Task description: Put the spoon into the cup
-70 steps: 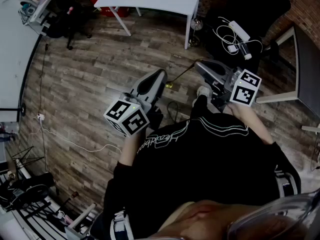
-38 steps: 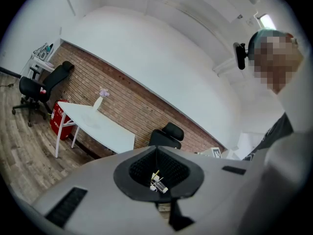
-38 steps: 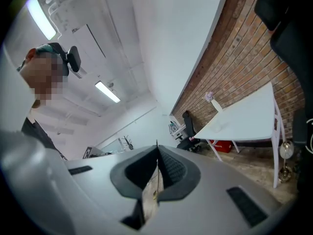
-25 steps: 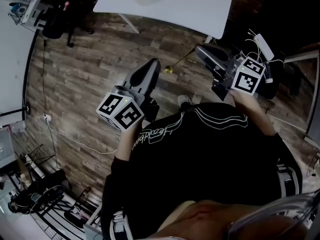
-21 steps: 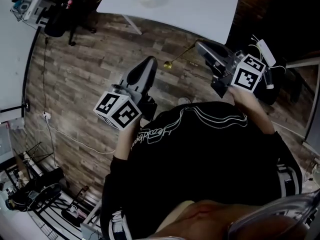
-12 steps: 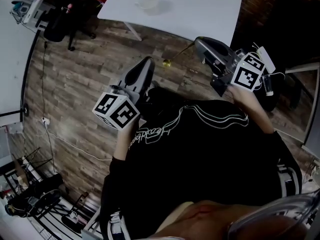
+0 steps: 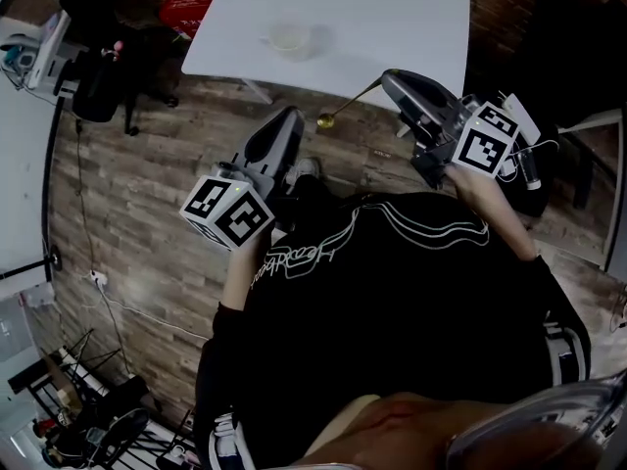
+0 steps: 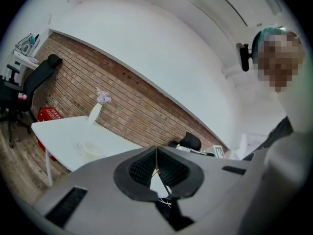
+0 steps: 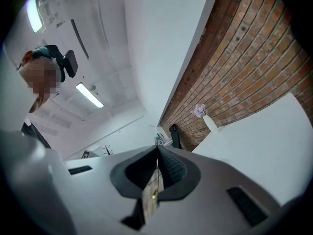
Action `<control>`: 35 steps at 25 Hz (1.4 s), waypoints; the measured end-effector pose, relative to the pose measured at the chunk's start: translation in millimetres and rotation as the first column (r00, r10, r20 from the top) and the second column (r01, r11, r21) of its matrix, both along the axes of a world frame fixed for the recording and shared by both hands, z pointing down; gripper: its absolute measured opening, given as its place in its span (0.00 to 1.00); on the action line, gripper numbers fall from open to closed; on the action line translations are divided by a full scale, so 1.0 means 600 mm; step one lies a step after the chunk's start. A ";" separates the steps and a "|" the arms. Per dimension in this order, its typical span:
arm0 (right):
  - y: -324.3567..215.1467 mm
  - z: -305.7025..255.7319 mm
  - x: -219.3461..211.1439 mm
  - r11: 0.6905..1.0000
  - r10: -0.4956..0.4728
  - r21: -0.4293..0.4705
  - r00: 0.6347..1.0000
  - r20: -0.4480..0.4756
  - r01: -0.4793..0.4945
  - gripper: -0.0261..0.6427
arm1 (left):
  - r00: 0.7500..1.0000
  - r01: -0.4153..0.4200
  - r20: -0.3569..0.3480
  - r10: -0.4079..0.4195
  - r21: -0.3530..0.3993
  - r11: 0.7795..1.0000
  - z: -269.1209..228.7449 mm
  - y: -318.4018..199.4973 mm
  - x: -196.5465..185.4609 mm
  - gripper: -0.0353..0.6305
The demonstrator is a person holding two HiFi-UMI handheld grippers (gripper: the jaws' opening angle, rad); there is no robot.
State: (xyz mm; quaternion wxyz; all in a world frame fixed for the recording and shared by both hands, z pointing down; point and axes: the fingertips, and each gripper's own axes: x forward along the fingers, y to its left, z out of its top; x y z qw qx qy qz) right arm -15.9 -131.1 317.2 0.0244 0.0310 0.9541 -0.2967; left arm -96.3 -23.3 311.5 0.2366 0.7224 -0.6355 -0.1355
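Our right hand-held gripper (image 7: pixel 390 78) was clamped on the thin handle of the gold spoon (image 7: pixel 353 101). The spoon's bowl hung over the wooden floor (image 7: pixel 147 164), nearer to us than the cup (image 7: pixel 289 37) and slightly to its right. Our left hand-held gripper (image 7: pixel 290 117), jaws pressed together on nothing, pointed toward the cup from our side. The cup stood on the white counter (image 7: pixel 392 18).

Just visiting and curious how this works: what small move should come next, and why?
Probably carry the right gripper forward and a little left, over the table toward the cup. Its jaws are shut on the spoon by the handle, but the spoon's bowl hangs over the floor, just short of the table's edge and well apart from the cup.
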 end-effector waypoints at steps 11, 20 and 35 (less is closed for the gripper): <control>-0.087 -0.006 -0.174 0.986 0.165 -0.031 0.986 -0.025 -0.166 0.04 | 0.988 -0.153 -0.031 0.151 -0.048 0.987 0.005 -0.112 -0.206 0.06; -0.148 0.015 -0.261 0.957 0.285 -0.045 0.957 -0.059 -0.287 0.04 | 0.966 -0.257 -0.062 0.252 -0.084 0.963 0.035 -0.184 -0.315 0.06; -0.231 0.113 -0.317 0.881 0.442 -0.111 0.884 -0.152 -0.460 0.04 | 0.918 -0.392 -0.132 0.375 -0.151 0.908 0.110 -0.281 -0.390 0.06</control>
